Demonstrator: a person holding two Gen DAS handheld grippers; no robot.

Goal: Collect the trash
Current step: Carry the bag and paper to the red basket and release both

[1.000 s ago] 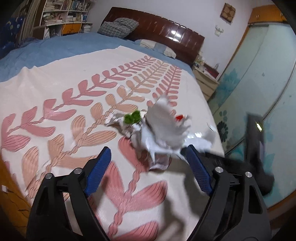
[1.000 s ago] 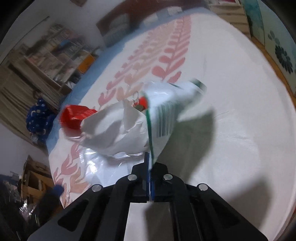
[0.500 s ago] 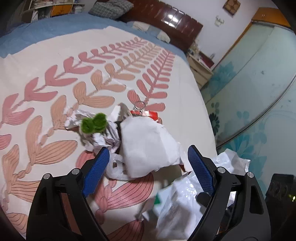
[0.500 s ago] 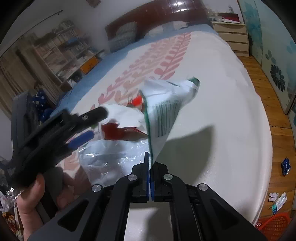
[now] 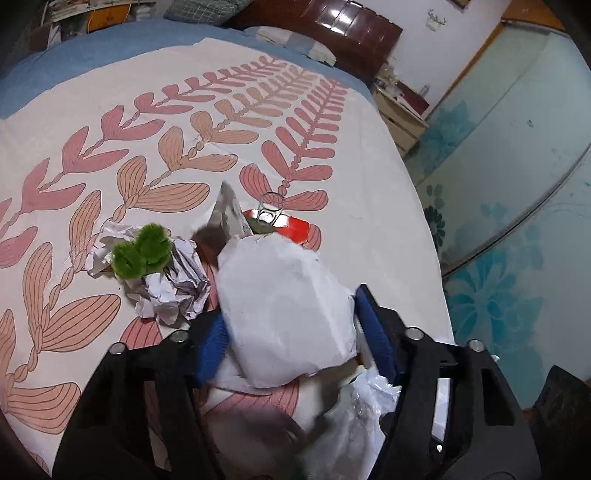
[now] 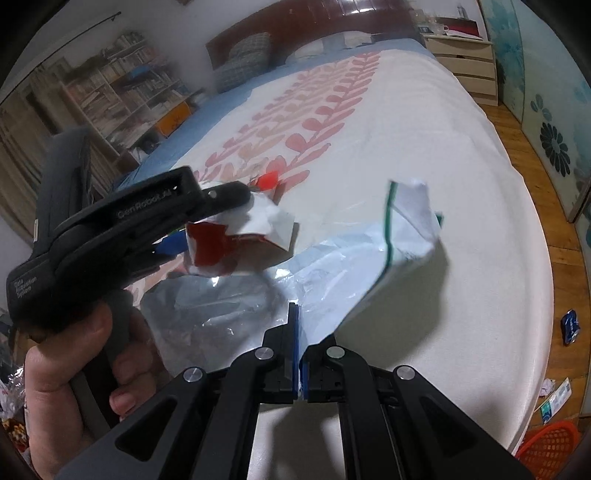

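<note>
My left gripper (image 5: 288,326) reaches down over a trash pile on the leaf-patterned bedspread (image 5: 92,177). Its jaws are closing, and the blue pads (image 5: 373,332) meet both sides of a crumpled white and red carton (image 5: 284,302). In the right wrist view the same carton (image 6: 240,236) sits in the left gripper. Beyond it lie a red can (image 5: 293,225), crumpled paper (image 5: 173,291) and a green fuzzy thing (image 5: 142,251). My right gripper (image 6: 297,332) is shut on the edge of a clear plastic bag (image 6: 369,251) with a green stripe, held up beside the pile.
A person's hand (image 6: 62,369) grasps the left gripper's handle. The bed's right edge drops to a wooden floor with litter (image 6: 569,325) and an orange basket (image 6: 550,446). A nightstand (image 6: 465,62) and a dark headboard (image 5: 343,26) stand at the far end, and bookshelves (image 6: 110,96) on the left.
My left gripper came forward and down over the pile, and its jaws narrowed onto the carton. The right gripper kept its hold on the bag, which swung to the right.
</note>
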